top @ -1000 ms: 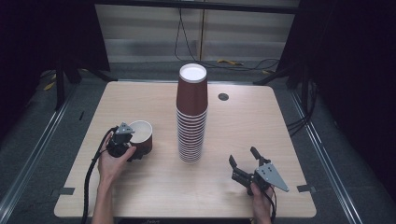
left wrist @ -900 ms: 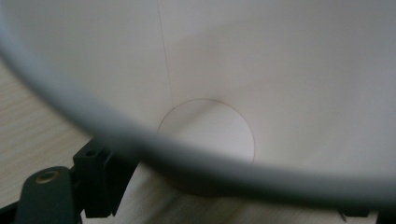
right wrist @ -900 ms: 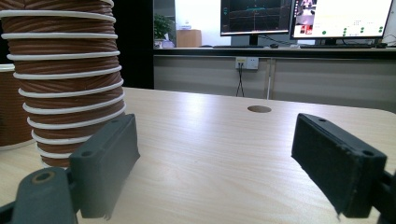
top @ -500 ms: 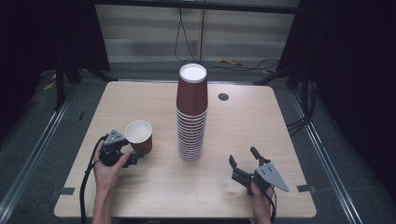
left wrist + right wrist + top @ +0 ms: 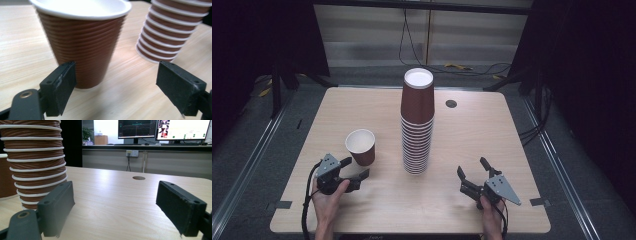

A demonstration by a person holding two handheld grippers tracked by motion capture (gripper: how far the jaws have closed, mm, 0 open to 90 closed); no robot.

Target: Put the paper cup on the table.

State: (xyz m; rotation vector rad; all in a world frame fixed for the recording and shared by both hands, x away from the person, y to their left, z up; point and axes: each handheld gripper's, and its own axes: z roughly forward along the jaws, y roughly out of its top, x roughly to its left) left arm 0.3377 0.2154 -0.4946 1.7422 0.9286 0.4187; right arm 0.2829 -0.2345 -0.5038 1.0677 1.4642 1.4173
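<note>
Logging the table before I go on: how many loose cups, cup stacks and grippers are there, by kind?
Loose cup: 1
Cup stack: 1
Grippers: 2, the left gripper and the right gripper
Total: 4

Left tool (image 5: pixel 354 169) now off the single cup (image 5: pixel 361 146), back toward the table edge.

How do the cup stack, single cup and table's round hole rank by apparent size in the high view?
1. Cup stack, tallest by far.
2. Single cup, upright and left of the stack.
3. Round hole in the table, smallest.
</note>
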